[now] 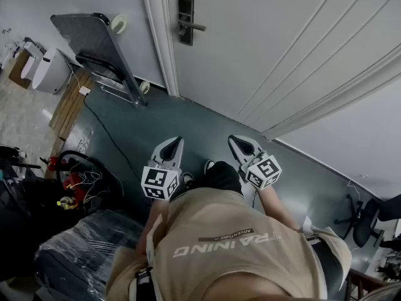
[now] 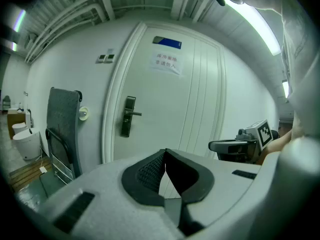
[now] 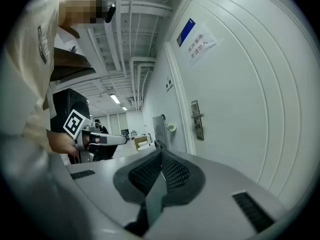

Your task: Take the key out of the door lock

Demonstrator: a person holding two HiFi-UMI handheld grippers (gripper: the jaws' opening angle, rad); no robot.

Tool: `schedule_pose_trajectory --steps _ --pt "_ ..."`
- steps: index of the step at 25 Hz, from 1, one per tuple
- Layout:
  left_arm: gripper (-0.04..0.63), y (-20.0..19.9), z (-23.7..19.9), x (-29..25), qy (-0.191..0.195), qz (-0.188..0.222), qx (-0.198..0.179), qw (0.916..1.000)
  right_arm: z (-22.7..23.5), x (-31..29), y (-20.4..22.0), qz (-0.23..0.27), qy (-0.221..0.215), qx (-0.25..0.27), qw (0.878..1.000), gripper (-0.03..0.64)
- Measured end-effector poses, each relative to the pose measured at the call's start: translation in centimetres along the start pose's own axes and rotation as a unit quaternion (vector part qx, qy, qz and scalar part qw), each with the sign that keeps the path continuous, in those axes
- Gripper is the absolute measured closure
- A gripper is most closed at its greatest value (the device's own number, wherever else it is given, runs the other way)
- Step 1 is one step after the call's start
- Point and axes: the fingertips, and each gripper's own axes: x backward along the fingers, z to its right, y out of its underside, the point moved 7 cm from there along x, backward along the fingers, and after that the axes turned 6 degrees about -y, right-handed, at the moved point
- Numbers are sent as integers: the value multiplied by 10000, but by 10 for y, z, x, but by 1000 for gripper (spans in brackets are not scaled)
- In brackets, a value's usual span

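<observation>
**A:** The white door [image 1: 269, 42] fills the head view from twelve round to three o'clock. Its left edge meets the door frame [image 1: 160, 36] at eleven.

**B:** In front of it the dark floor [image 1: 188, 115] lies open, a wide strip between the door's foot and the person's shoes [image 1: 213, 168].

**A:** It's tighter at ten o'clock. A folded grey board [image 1: 94, 39] leans on the wall just beside the frame, and its feet bound that side. There's a tangle of cables [image 1: 78, 180] down at eight.

**B:** Now the grippers, low in the middle. The left gripper [image 1: 175, 144] and right gripper [image 1: 237, 143] sit side by side, apart from one another. Both noses point toward the door and both are well apart from it.

**A:** In the left gripper view its pads [image 2: 149, 171] come together at the tips with nothing between them. The right gripper view shows the same: pads [image 3: 176, 173] closed on each other, empty.

**B:** Up at twelve o'clock is the lock plate [image 1: 185, 19], hard against the door's left edge. Its lever handle [image 1: 197, 26] sticks out toward one o'clock.

**A:** And the key?

**B:** It's too small to pick out on that plate in any view. The lock itself is far from both grippers, across the open floor.
</observation>
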Motion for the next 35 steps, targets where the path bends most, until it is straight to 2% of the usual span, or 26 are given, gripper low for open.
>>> schedule_pose_trajectory --steps 2,5,8,11,13,17,22,26,30,35 --pt "586 -6 1 -13 31 64 176 9998 13 -12 -2 52 -135 38 9999 603" --pt "586 -5 8 -15 29 123 678 9976 17 -16 -3 -38 -341 19 9994 603" --pt "586 -11 10 -10 -214 -14 700 9973 20 -24 -15 -130 -476 37 9988 603" --pt "586 -19 14 -10 -132 88 617 9980 29 -34 -36 -37 -615 305 9976 603" --pt "586 -14 10 -14 -189 30 601 9980 33 -44 -38 -12 -605 277 9978 603" --pt "586 -2 -3 -17 -242 31 1025 9944 23 -54 -22 -155 -652 83 9977 603" --pt "586 -9 -36 -27 -202 129 824 9963 30 -77 -18 -264 -638 110 9976 603" --pt "586 -25 -75 -42 -180 321 805 9961 44 -107 -40 5 -437 218 9988 603" --pt "586 -45 -98 -48 -41 479 661 9967 30 -131 -62 222 -454 323 9982 603" --pt "586 -39 -110 -53 155 391 588 9974 20 -145 -53 111 -363 119 9992 603"
